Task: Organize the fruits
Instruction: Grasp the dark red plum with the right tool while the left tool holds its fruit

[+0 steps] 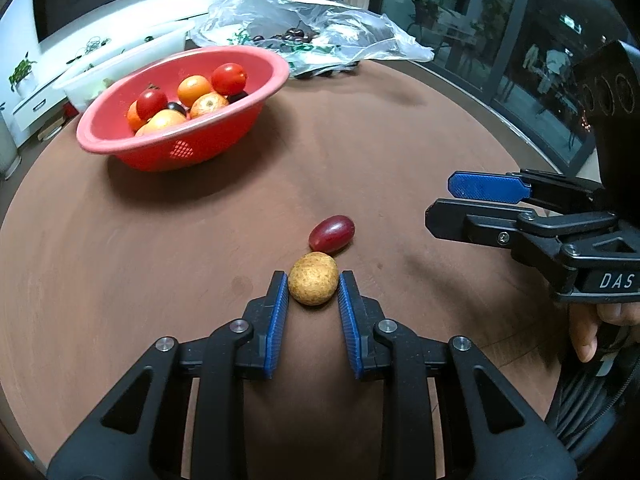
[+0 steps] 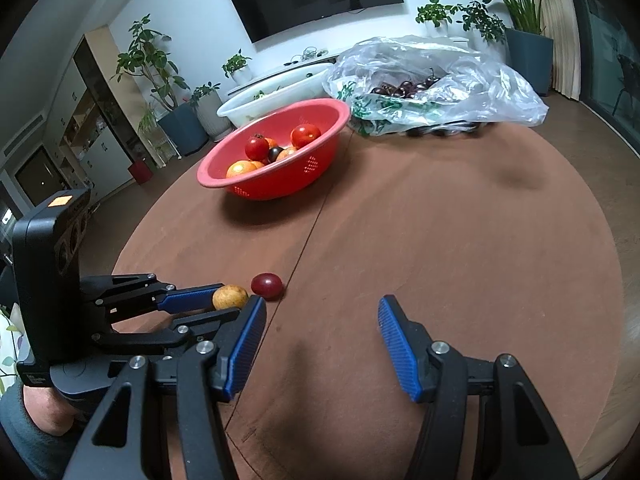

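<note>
In the left wrist view, the red basket [image 1: 184, 136] sits in the upper left of the frame on the brown table [image 1: 400, 128], holding two red tomatoes, about four oranges and one or two dark fruits. At lower centre the left gripper [image 1: 313, 285] has its two blue pads closed in on one tan round fruit [image 1: 313, 283], touching it on both sides as it rests on the table. One red grape [image 1: 331, 233] lies just above it, touching it. At the right edge the right gripper [image 1: 440, 204] hangs with its fingers apart, holding nothing. In the right wrist view its two pads [image 2: 398, 346] stand wide apart over bare table. A clear plastic bag [image 1: 320, 24] of dark cherries lies at upper centre.
</note>
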